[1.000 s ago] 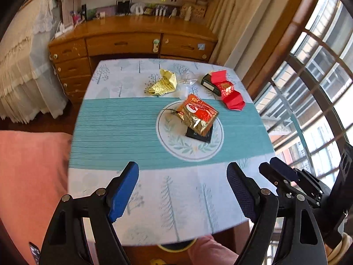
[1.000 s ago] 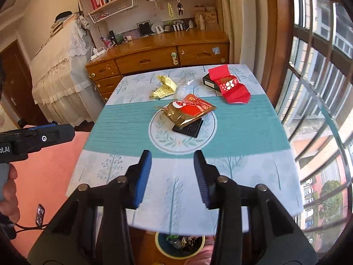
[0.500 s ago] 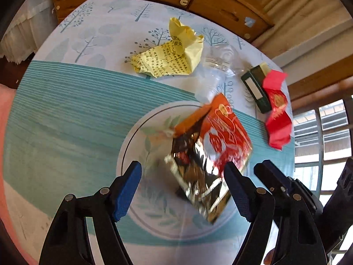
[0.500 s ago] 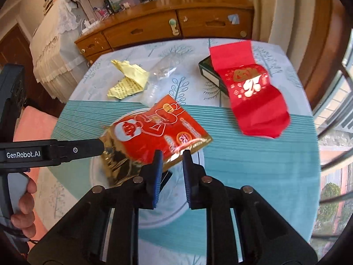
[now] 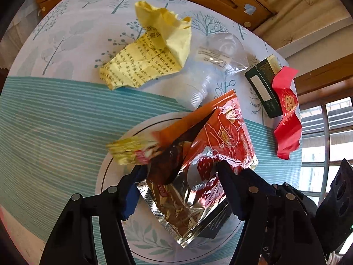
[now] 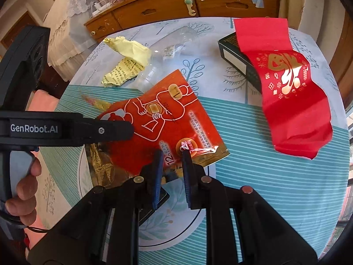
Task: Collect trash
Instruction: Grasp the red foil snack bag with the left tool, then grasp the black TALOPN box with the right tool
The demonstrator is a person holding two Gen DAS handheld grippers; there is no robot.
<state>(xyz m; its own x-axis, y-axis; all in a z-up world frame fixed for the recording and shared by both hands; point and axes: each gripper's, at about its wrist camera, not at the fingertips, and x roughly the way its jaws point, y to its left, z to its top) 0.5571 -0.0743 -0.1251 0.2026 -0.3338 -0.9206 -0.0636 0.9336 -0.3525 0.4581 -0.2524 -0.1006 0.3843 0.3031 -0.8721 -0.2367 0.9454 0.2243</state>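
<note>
A red and gold foil pouch (image 5: 205, 161) (image 6: 163, 121) lies on the round pattern in the middle of the table, over a flat black packet (image 5: 217, 225). My left gripper (image 5: 179, 174) is open, its blue pads on either side of the pouch's near end. My right gripper (image 6: 171, 156) is nearly closed with a narrow gap, its tips over the pouch's near edge; whether it pinches the pouch is unclear. A crumpled yellow paper (image 5: 150, 50) (image 6: 125, 59), a clear plastic wrapper (image 5: 216, 55) (image 6: 172, 46), a dark box (image 5: 263, 86) (image 6: 240, 59) and a red envelope (image 5: 286, 114) (image 6: 291, 88) lie farther back.
The table (image 5: 44, 114) has a teal striped cloth with tree prints. A wooden dresser (image 6: 198, 0) stands behind it. Windows are at the right (image 5: 326, 137). A lace-covered piece of furniture (image 6: 66, 17) stands at the back left.
Both grippers moved forward and down to the foil pouch. The left jaws now straddle its near end and the pouch looks lifted and crumpled; the right tips reached its edge.
</note>
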